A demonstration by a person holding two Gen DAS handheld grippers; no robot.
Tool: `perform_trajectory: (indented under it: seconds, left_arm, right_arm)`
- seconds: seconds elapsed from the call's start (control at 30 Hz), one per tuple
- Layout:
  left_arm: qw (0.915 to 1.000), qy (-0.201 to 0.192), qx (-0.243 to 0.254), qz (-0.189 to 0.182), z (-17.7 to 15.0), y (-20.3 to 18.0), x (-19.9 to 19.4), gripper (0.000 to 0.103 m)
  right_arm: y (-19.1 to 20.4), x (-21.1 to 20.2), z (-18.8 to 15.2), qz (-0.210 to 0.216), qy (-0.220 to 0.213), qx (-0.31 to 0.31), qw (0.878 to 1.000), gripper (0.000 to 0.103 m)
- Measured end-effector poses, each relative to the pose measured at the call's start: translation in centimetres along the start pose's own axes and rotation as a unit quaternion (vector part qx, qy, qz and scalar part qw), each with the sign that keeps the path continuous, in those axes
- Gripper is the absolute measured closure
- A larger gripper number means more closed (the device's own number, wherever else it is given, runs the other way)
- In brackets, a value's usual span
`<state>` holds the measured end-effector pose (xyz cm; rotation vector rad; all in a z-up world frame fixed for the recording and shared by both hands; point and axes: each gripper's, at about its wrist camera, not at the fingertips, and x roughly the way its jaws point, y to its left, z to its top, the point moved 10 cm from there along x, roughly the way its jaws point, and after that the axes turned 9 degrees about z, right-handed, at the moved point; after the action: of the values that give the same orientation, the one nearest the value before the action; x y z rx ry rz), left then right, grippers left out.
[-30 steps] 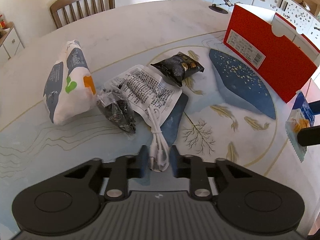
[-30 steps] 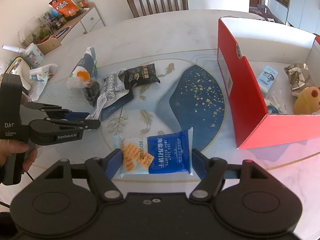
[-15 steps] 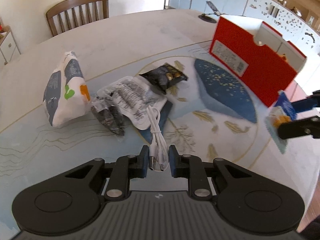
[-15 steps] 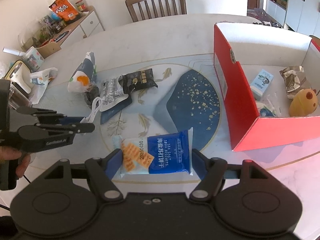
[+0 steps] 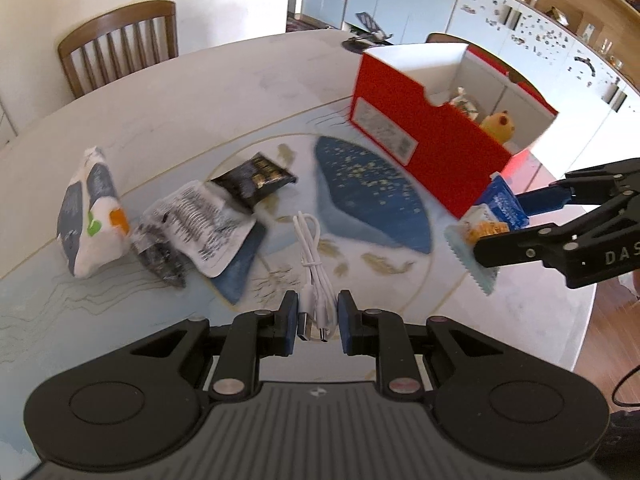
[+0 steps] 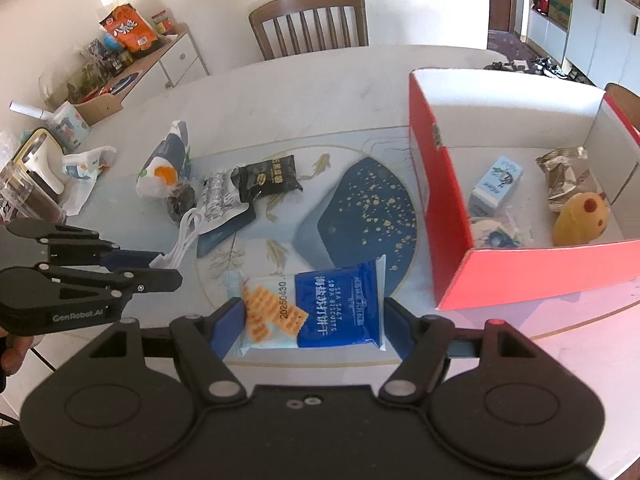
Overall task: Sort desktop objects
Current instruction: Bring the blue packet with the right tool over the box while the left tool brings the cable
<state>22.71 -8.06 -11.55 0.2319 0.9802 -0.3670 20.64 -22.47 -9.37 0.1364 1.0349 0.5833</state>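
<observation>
Two grippers hang above the table (image 5: 224, 80), each loaded: the left gripper (image 5: 318, 320) pinches a white cable (image 5: 314, 264) by its plugs, and the right gripper (image 6: 312, 320) clamps a blue biscuit packet (image 6: 320, 312) beside the red box (image 6: 520, 276).

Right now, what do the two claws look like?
Both claws are black plastic with round discs at the base, silver rivets and blue pads on the fingers. The left claw has "GenRobot.AI" in pale letters on its side; the right claw shows "DAS".
</observation>
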Motion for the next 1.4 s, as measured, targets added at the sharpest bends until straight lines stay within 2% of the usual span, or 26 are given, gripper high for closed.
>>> perform_trajectory:
  seconds: [0.53, 1.4]
  left_arm:
    - [0.9975, -0.041, 0.051, -0.027, 5.7, -6.3, -2.8, 0.084]
    - [0.9960, -0.046, 0.072, -0.028, 12.7, -15.9, 0.7, 0.084]
  right_arm:
    - [-4.7, -5.3, 1.9, -0.031, -0.031, -0.012, 0.999, 0.030]
    - [-15.9, -9.5, 4.7, -0.058, -0.046, -0.022, 0.997, 0.030]
